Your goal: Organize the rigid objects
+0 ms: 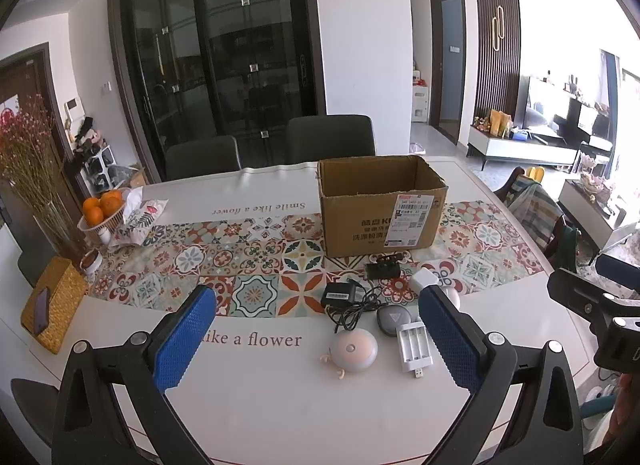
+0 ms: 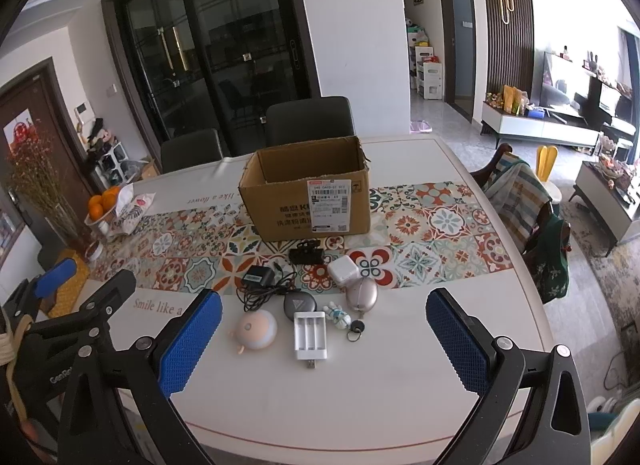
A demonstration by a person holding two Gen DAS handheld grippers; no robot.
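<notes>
An open cardboard box (image 1: 380, 209) (image 2: 308, 197) stands on the patterned table runner. In front of it lie small items: a black adapter with cable (image 1: 340, 297) (image 2: 258, 279), a black clip device (image 1: 384, 267) (image 2: 307, 253), a white cube charger (image 2: 343, 271), a dark round case (image 1: 393, 319) (image 2: 299, 305), a pinkish round lamp (image 1: 354, 351) (image 2: 256, 329), a white battery charger (image 1: 414, 347) (image 2: 310, 335), a rose oval case (image 2: 362, 297) and a small figure keychain (image 2: 340, 317). My left gripper (image 1: 316, 341) and right gripper (image 2: 324, 345) are both open and empty, above the table's near edge.
A basket of oranges (image 1: 102, 209), a snack bag (image 1: 138, 217), a vase of dried flowers (image 1: 36, 185) and a woven box with a phone (image 1: 52, 305) stand at the table's left. Chairs (image 1: 330, 139) are behind the table and one (image 2: 520, 197) is at its right.
</notes>
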